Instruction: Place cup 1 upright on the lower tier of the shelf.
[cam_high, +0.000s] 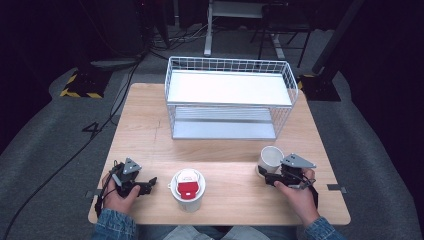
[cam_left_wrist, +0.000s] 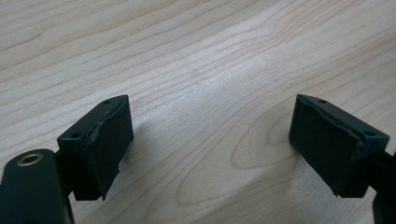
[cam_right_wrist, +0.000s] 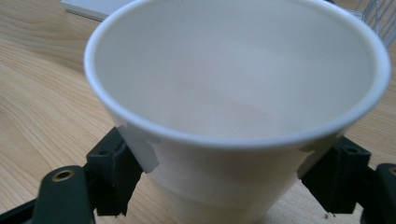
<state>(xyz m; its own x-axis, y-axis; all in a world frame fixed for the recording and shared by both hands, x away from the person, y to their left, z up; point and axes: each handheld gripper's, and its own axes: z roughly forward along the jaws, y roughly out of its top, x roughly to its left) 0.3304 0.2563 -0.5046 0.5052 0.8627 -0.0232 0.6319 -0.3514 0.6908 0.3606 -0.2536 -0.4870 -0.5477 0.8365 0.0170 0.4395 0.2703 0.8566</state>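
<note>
Partly hidden behind right hand-held gripper: white cup, base unseen.

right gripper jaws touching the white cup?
Touching. Right gripper view: both jaws of the right gripper press against the sides of the white cup.

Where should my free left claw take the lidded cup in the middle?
Grip the lidded cup around its white side wall, below the red-and-white lid's overhanging rim. It stands upright just right of the open left claw, with bare table between, so come in level from the cup's left, jaws straddling the wall. The wall probably tapers downward, so hold high.
</note>
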